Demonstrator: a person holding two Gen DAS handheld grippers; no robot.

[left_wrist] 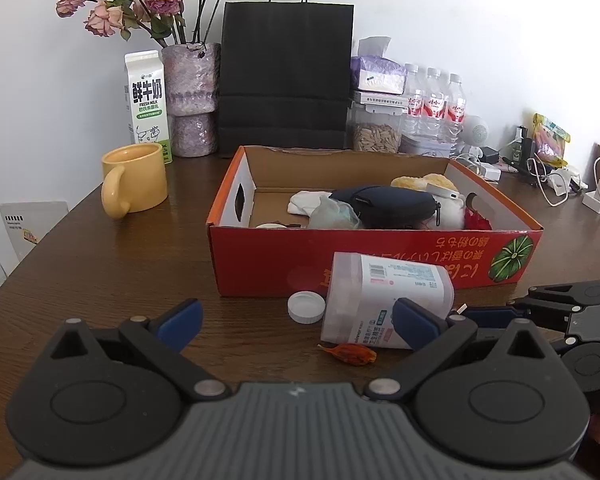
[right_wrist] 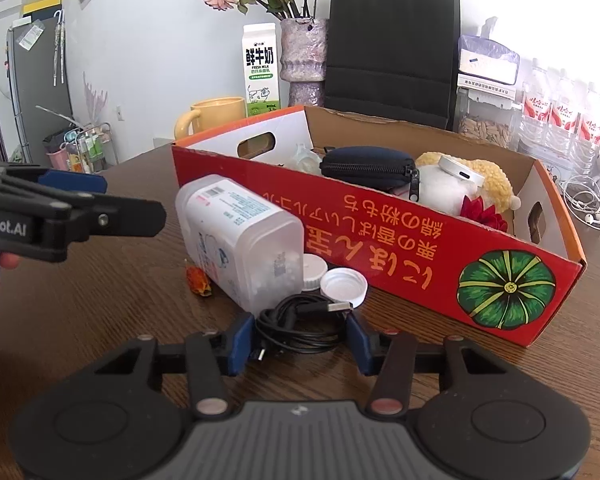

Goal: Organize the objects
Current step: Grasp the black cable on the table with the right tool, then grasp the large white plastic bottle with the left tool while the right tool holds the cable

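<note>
Wooden table [right_wrist: 100, 312]: dark brown, grained. Red cardboard box [right_wrist: 400, 248]: open-topped, green pumpkin print, holding a navy zip pouch [right_wrist: 366, 168]. White plastic bottle [right_wrist: 236, 236]: on its side, uncapped, beside the box. Black USB cable [right_wrist: 296, 324]: coiled, glossy (silver plug showing), on the table between the right gripper [right_wrist: 300, 340] pads, jaws narrowed around it. Left gripper [left_wrist: 296, 320]: jaws wide, empty.
</note>
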